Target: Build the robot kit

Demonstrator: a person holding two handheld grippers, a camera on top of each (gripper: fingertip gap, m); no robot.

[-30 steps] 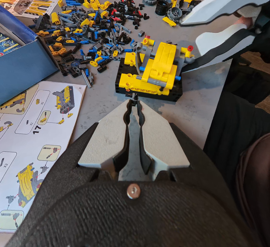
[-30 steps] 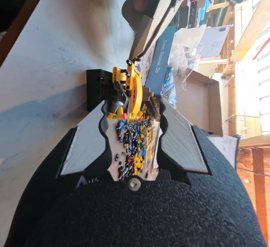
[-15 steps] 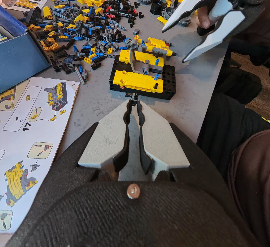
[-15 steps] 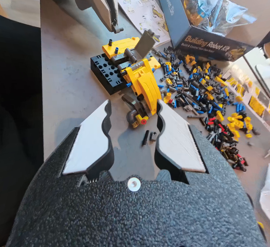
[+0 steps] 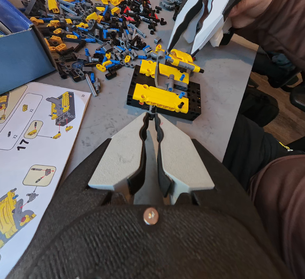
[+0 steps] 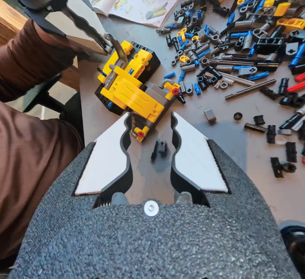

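Observation:
A yellow, grey and black brick model stands on the grey table, with its yellow panel arm lying towards the far side. My left gripper is shut on a small dark pin right at the model's near edge. It also shows in the right wrist view, at the model's grey curved arm. My right gripper is open, and its tips straddle the end of the yellow panel arm. In the left wrist view the right gripper points down over that arm.
A large pile of loose small pieces covers the table beyond and left of the model. A blue box and an open instruction booklet lie at the left. The table edge runs close on the right. Two small black pieces lie between my right fingers. Spacing between my two grippers at the tips: around 15 centimetres.
The yellow panel arm swung from over the model down to its far side. My right gripper moved from the model's right side to over that arm. My left gripper kept the pin.

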